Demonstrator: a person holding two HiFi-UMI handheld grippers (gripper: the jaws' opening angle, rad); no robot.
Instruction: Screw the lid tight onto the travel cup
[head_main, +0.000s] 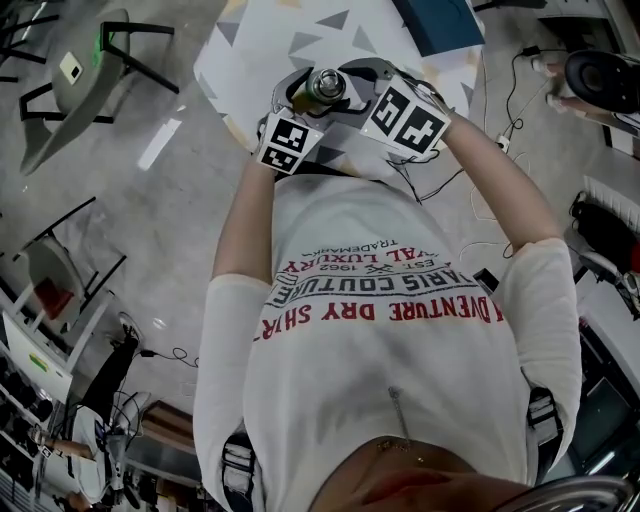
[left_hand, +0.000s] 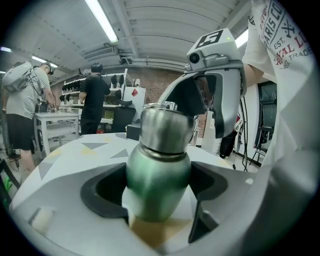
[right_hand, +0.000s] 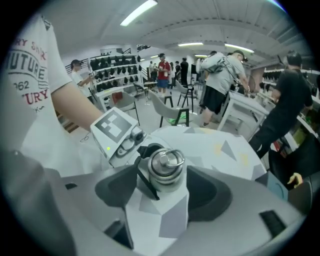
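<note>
A green travel cup (left_hand: 157, 175) with a steel lid (left_hand: 166, 127) stands upright between the jaws of my left gripper (left_hand: 159, 192), whose dark pads press on both sides of its body. In the right gripper view the lid (right_hand: 166, 167), with a ring on top, sits between the jaws of my right gripper (right_hand: 165, 190); those jaws stand wide, with gaps on both sides of the lid. From the head view the cup (head_main: 325, 85) is held over the patterned table (head_main: 260, 40), with the left gripper (head_main: 303, 102) and the right gripper (head_main: 357, 85) meeting at it.
A dark blue object (head_main: 440, 22) lies at the table's far side. A grey chair (head_main: 90, 70) stands on the floor to the left, and cables (head_main: 500, 135) run to the right. Several people (right_hand: 220, 85) stand at benches beyond the table.
</note>
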